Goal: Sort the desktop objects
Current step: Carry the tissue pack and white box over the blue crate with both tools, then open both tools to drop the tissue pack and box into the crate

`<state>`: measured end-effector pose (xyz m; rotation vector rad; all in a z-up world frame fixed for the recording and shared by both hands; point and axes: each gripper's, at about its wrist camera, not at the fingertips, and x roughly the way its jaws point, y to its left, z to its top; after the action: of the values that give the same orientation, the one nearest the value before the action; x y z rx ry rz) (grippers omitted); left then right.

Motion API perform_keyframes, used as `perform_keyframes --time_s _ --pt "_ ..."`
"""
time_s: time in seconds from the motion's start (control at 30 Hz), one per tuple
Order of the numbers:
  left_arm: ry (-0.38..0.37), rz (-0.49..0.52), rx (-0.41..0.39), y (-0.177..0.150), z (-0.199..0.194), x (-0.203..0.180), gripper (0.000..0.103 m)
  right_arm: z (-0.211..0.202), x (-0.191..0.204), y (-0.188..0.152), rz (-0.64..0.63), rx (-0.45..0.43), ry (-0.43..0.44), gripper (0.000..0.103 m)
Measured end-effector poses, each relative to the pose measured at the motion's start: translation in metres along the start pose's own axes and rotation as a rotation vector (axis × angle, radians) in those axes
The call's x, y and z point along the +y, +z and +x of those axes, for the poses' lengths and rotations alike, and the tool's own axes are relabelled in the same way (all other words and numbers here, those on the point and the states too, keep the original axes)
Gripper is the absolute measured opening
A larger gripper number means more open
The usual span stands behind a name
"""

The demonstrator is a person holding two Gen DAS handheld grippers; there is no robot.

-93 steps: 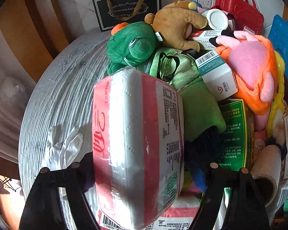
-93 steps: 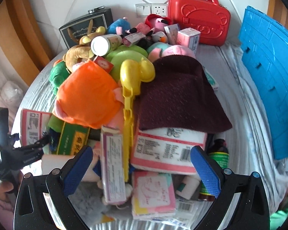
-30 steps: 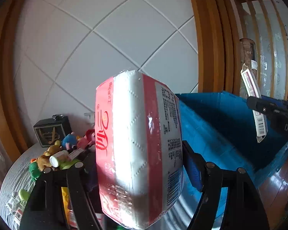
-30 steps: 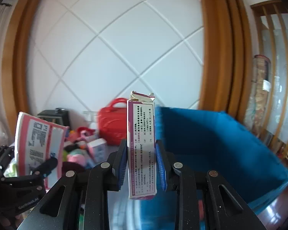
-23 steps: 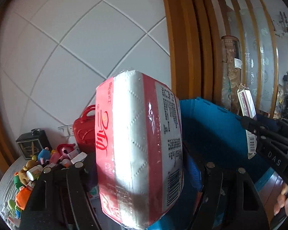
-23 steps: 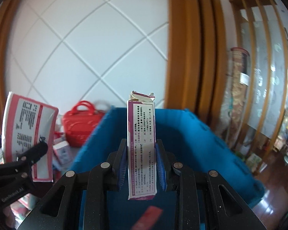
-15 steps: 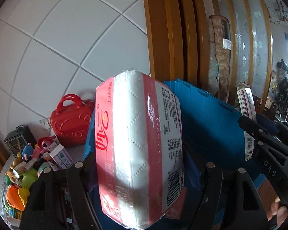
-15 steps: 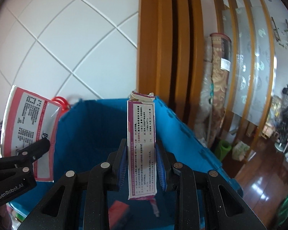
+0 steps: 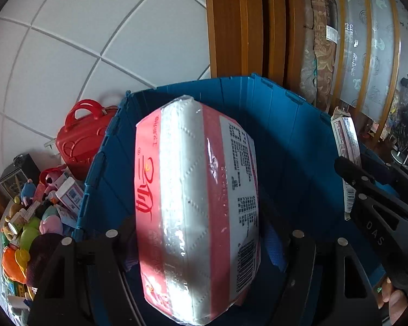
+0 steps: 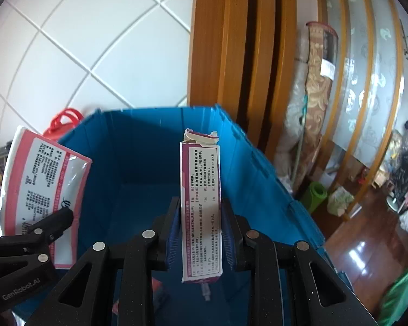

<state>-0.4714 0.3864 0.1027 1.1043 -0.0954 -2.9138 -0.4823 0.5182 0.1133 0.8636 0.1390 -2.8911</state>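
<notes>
Left gripper clamped on a plastic-wrapped tissue pack, red-and-white, standing up between the blue pads and filling most of the left wrist view, held over the open blue crate. Right gripper pinching a narrow purple-and-white carton by its lower half, upright with a torn top flap, likewise above the crate's interior and just right of the tissue pack. Beyond the crate's left wall, a red toy suitcase and a heap of plush toys on the table.
</notes>
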Motion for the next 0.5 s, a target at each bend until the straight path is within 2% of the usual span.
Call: perform_keyframes --time_s 0.1,0.27,0.5 --pt "-0.012 -0.011 0.044 0.001 0.007 0.001 0.073 0.014 0.000 -0.004 -0.025 0.055 -0.004 0.029" --pt "-0.027 -0.023 0.094 0.001 0.013 0.004 0.076 0.021 -0.003 -0.008 -0.024 0.083 -0.013 0.029" --pt "-0.007 -0.023 0.089 0.000 0.012 0.004 0.078 0.023 -0.010 -0.008 -0.015 0.090 -0.028 0.030"
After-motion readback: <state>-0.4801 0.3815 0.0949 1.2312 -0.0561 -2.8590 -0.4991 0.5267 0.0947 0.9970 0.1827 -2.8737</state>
